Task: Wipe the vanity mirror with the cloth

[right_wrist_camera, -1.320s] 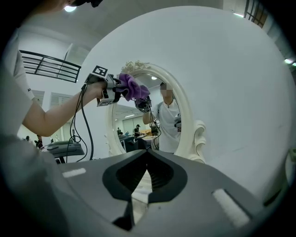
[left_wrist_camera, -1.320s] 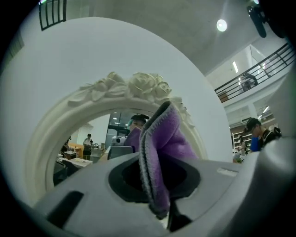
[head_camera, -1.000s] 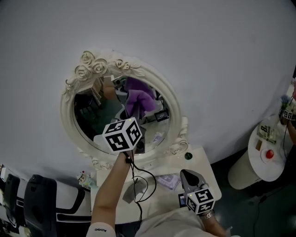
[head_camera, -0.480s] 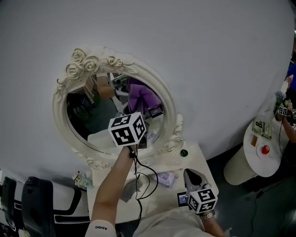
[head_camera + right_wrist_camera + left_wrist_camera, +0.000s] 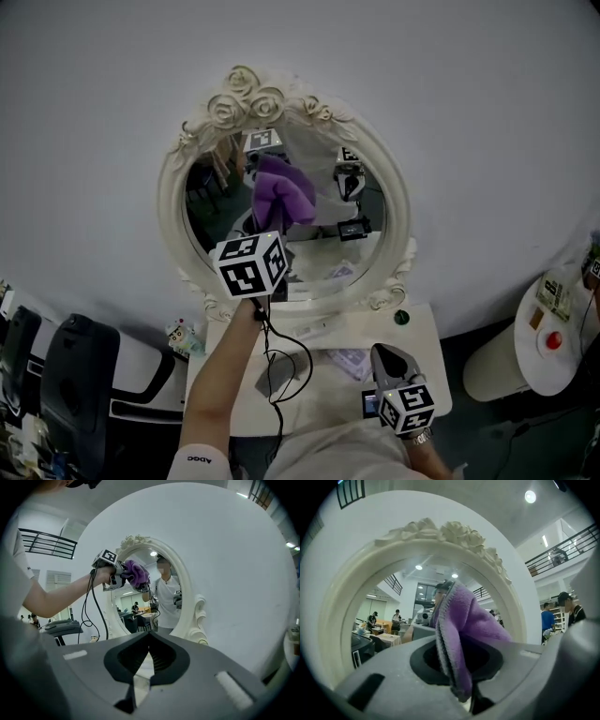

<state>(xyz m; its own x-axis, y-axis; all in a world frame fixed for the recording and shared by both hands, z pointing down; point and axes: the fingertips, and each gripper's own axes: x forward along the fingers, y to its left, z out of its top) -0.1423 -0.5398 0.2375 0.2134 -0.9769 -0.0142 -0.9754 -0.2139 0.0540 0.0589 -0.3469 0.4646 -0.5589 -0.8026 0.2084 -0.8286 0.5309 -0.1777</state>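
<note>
Left gripper (image 5: pixel 461 679) clamped on bunched purple fleece cloth (image 5: pixel 464 625), raised to glass of oval white rose-carved vanity mirror (image 5: pixel 323 253) at frame centre, right gripper (image 5: pixel 149 639) jaws together, lower right, above white vanity table (image 5: pixel 422 356)

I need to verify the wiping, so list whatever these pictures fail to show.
1. Whether the purple fleece cloth touches the oval white-framed vanity mirror: left gripper view, the cloth itself blocks it; head view, the left gripper does.
2. Small items on the white table: head view, too small, partly behind the forearm.
</note>
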